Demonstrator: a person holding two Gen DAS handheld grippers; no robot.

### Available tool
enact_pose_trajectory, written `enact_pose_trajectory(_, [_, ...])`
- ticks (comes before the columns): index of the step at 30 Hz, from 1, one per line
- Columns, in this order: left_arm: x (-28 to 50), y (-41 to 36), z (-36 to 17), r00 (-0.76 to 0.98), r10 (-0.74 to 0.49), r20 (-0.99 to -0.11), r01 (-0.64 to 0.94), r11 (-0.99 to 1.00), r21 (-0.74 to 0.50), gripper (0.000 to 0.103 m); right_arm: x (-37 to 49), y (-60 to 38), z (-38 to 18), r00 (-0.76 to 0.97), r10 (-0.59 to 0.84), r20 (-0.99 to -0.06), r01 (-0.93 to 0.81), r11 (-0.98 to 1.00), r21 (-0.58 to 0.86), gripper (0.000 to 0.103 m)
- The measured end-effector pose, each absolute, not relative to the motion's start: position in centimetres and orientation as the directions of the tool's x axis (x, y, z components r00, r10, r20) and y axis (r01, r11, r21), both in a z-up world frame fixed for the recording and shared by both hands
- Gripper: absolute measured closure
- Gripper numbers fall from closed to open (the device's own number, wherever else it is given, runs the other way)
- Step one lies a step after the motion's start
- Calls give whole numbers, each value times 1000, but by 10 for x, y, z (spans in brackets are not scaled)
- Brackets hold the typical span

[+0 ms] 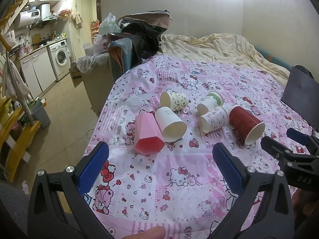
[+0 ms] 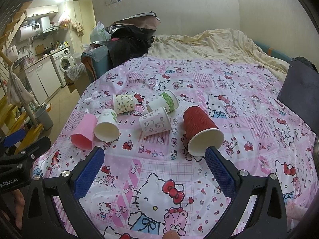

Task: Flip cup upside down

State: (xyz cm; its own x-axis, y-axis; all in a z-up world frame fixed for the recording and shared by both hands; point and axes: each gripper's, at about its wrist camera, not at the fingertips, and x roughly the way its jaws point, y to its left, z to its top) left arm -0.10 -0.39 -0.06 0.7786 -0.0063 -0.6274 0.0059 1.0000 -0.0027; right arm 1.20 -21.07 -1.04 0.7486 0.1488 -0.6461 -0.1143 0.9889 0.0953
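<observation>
Several cups lie on their sides on the pink Hello Kitty cloth (image 1: 179,179). A pink faceted cup (image 1: 147,133) (image 2: 83,131) and a white paper cup (image 1: 171,124) (image 2: 106,125) lie at the left. A yellow-print cup (image 1: 174,100) (image 2: 124,103), a green-banded cup (image 1: 211,102) (image 2: 163,101) and a cartoon-print cup (image 1: 214,119) (image 2: 155,121) lie behind. A red ribbed cup (image 1: 246,125) (image 2: 201,127) lies at the right. My left gripper (image 1: 160,157) is open and empty, short of the pink cup. My right gripper (image 2: 154,159) is open and empty, its right fingertip just before the red cup's mouth.
A rumpled yellow blanket (image 1: 219,45) lies behind the cloth. A dark flat board (image 1: 299,97) stands at the right. Bags and clothes (image 1: 139,29) pile at the far left corner. The table edge drops to the floor at the left, where a grey bin (image 1: 40,114) stands.
</observation>
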Motion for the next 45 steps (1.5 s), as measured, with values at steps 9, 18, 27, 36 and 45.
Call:
enact_pose_trajectory(9, [-1, -3, -2, 772, 1, -636, -3, 1000, -2, 0, 12, -210, -11, 747, 149, -647, -115, 989, 96, 0])
enact_pose_trajectory(18, [4, 2, 5, 761, -10, -649, -3, 1000, -19, 0, 14, -215, -8, 739, 149, -657, -99, 989, 113, 0])
enact_pose_trajectory(27, [56, -7, 11, 681, -48, -730, 49, 999, -20, 0, 43, -267, 17, 727, 96, -680, -17, 992, 121, 0])
enact_pose_trajectory(36, [136, -75, -21, 484, -118, -867, 350, 934, 68, 1, 69, -309, 6, 688, 68, -722, 44, 990, 135, 0])
enact_pose_trajectory(45, [200, -143, -68, 295, -24, -955, 610, 774, 169, 1, 83, -320, -20, 619, 92, -780, 77, 981, 177, 0])
